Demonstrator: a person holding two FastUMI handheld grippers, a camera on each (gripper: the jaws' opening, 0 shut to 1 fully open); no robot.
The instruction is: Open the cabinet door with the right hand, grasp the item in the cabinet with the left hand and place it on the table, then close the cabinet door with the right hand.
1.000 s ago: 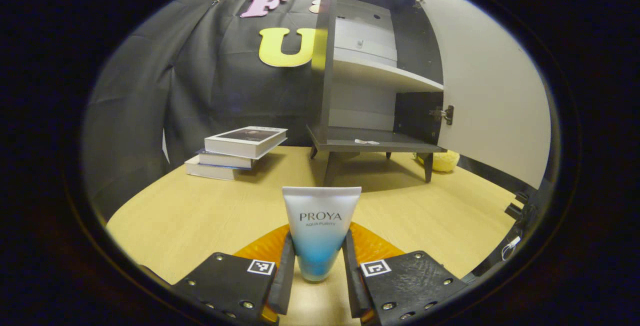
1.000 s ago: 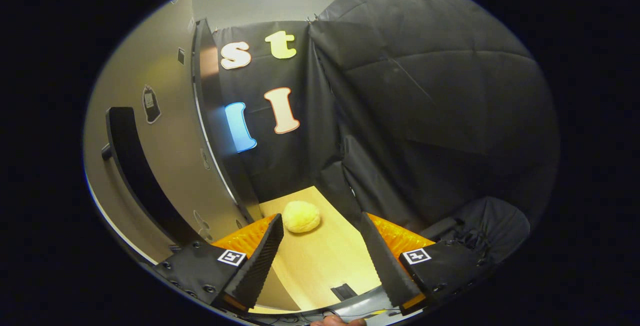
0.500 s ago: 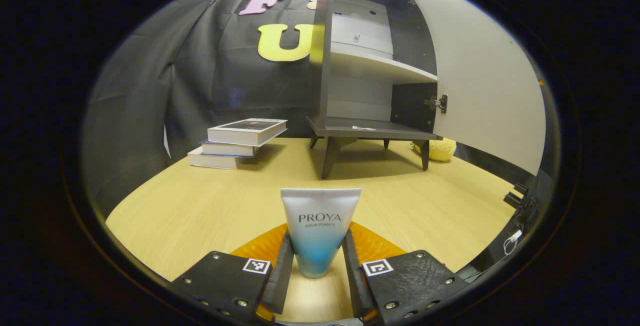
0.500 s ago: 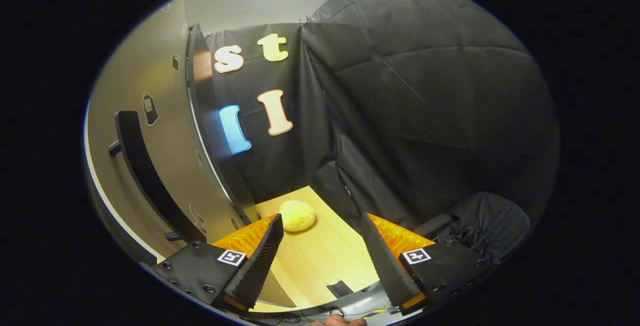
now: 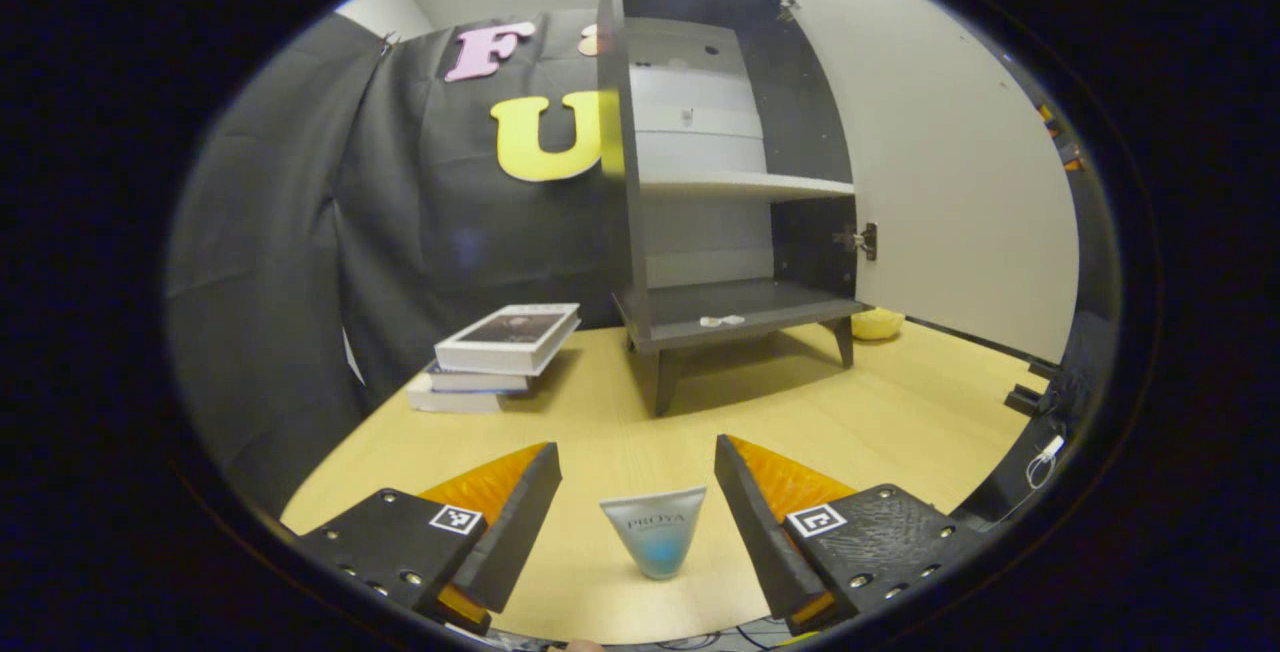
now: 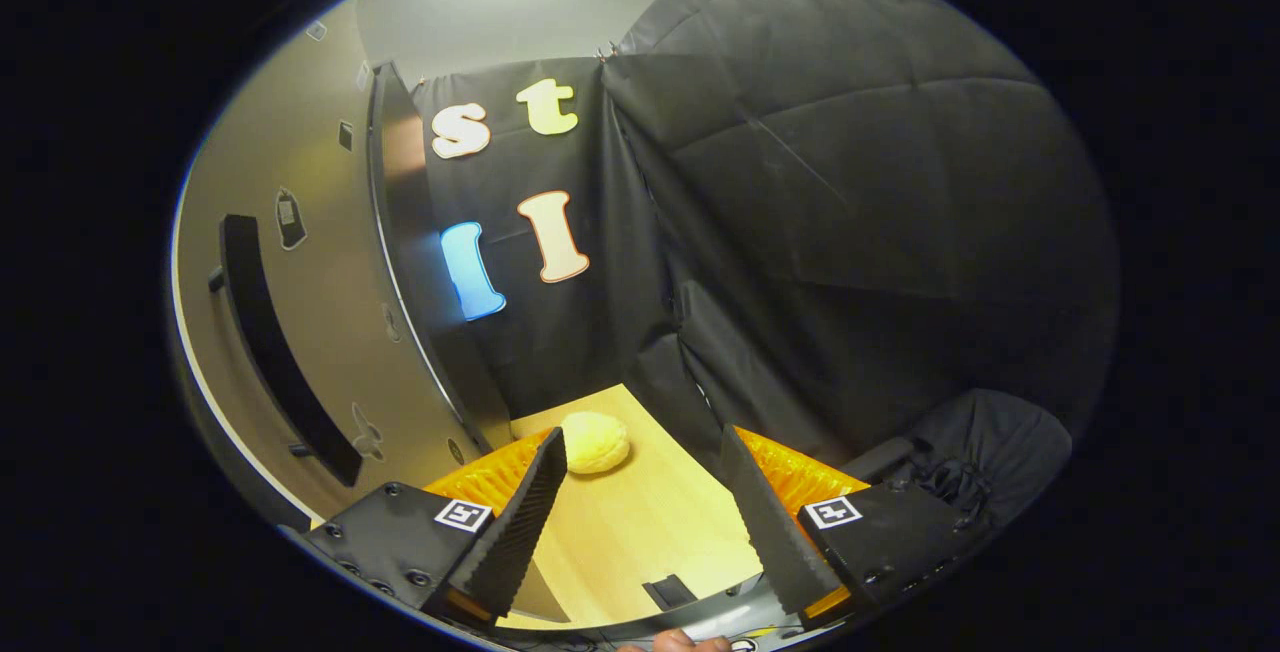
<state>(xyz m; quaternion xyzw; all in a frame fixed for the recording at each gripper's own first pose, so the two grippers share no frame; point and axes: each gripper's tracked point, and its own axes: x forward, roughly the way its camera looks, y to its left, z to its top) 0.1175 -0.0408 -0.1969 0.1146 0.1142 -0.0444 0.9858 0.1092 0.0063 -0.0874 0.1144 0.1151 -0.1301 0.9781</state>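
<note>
A white-and-blue tube [image 5: 655,538] stands upright on the wooden table [image 5: 880,412], free of any grip. My left gripper [image 5: 637,512] hangs open above it, one finger on each side and neither touching. Farther back stands the dark cabinet [image 5: 700,182] with its pale door [image 5: 940,162] swung wide to the right; a small white scrap [image 5: 722,321] lies on its bottom shelf. In the right gripper view my right gripper [image 6: 640,512] is open and holds nothing, close beside the outer face of the door [image 6: 310,262] with its long dark handle [image 6: 275,342] at the left.
A stack of books [image 5: 500,352] lies left of the cabinet. A yellow plush ball [image 6: 595,442] sits on the table behind the door, also visible under the door's edge as a yellow ball [image 5: 878,324]. Black cloth walls close in the booth. A small dark plate [image 6: 667,592] lies near the table edge.
My left gripper opened and let go of the tube, then rose and drew back; the tube now stands alone on the table. The right gripper barely shifted.
</note>
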